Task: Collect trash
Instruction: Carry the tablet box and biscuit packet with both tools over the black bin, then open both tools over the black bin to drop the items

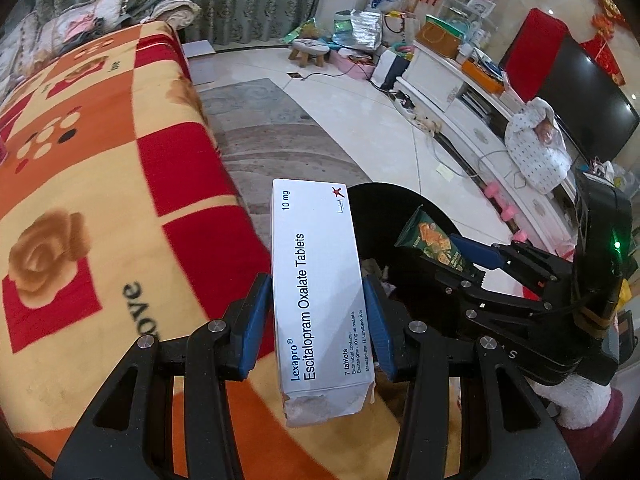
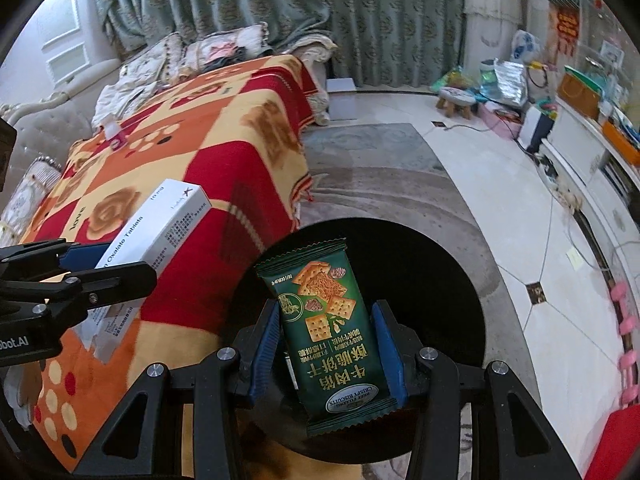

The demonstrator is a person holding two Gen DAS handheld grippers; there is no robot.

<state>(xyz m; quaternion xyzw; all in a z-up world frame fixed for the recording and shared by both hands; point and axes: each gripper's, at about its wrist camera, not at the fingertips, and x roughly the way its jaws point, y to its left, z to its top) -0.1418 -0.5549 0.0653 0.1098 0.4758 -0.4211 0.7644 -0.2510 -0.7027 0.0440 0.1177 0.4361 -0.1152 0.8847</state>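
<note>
My left gripper [image 1: 318, 312] is shut on a white tablet box [image 1: 316, 280] with blue lettering and a torn lower end, held over the blanket's edge beside the bin. The same box [image 2: 160, 228] shows at the left of the right wrist view. My right gripper [image 2: 326, 348] is shut on a green biscuit packet [image 2: 326, 328], which hangs above the round black bin [image 2: 432, 280]. In the left wrist view the bin [image 1: 384, 208] lies just behind the box, with the packet [image 1: 432, 240] and the right gripper [image 1: 460, 256] over it.
A red, orange and cream blanket [image 1: 100, 200] covers the low table at the left. A grey rug [image 2: 380, 184] lies under the bin. A white TV cabinet [image 1: 460, 96] with a television [image 1: 580, 92] runs along the right; pink dumbbells [image 2: 628, 320] lie on the tiled floor.
</note>
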